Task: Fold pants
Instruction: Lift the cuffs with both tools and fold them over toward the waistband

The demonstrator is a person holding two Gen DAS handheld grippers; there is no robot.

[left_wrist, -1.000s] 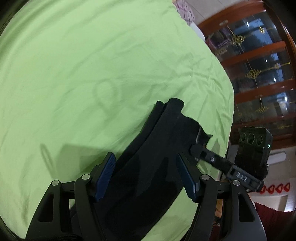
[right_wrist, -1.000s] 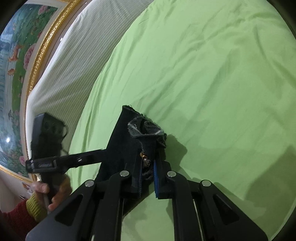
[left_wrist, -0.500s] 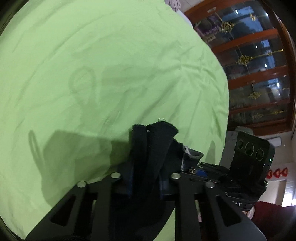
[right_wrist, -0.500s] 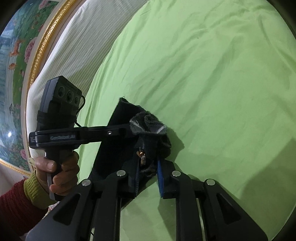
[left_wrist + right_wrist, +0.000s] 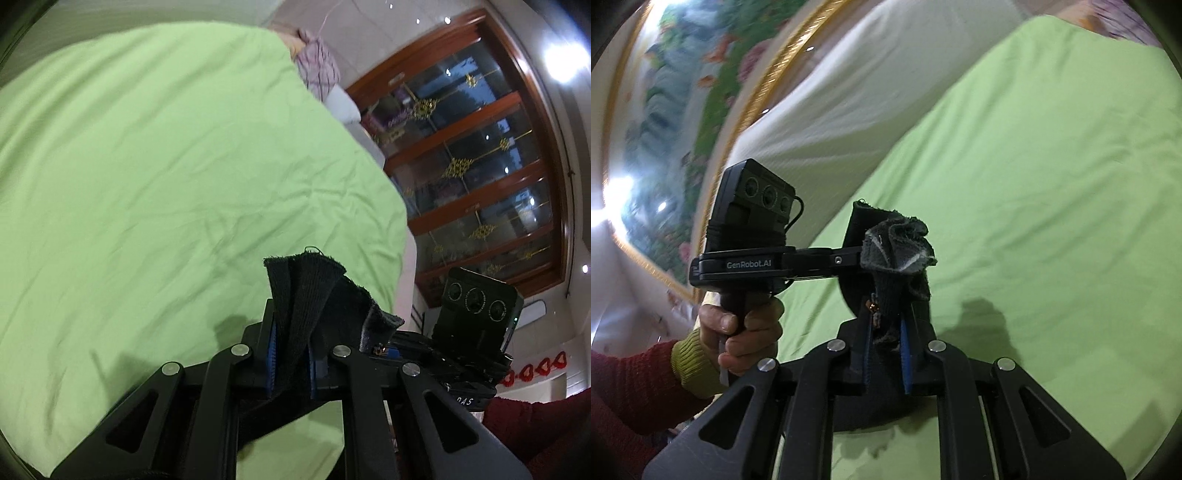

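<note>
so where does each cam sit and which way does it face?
Left wrist: on left gripper, looking down its fingers over the green sheet toward a glass cabinet; red sleeve at the right edge.
Right wrist: on right gripper, facing sheet and framed painting; person's left hand visible.
Shared: black pants, clamped by both grippers; each view shows the other gripper.

Pants (image 5: 306, 295): dark, matt ribbed cloth, frayed edge; sheet (image 5: 166, 166): smooth matt green cloth, creased; left gripper (image 5: 291, 365): matt black plastic; cabinet (image 5: 480, 177): glossy wood
</note>
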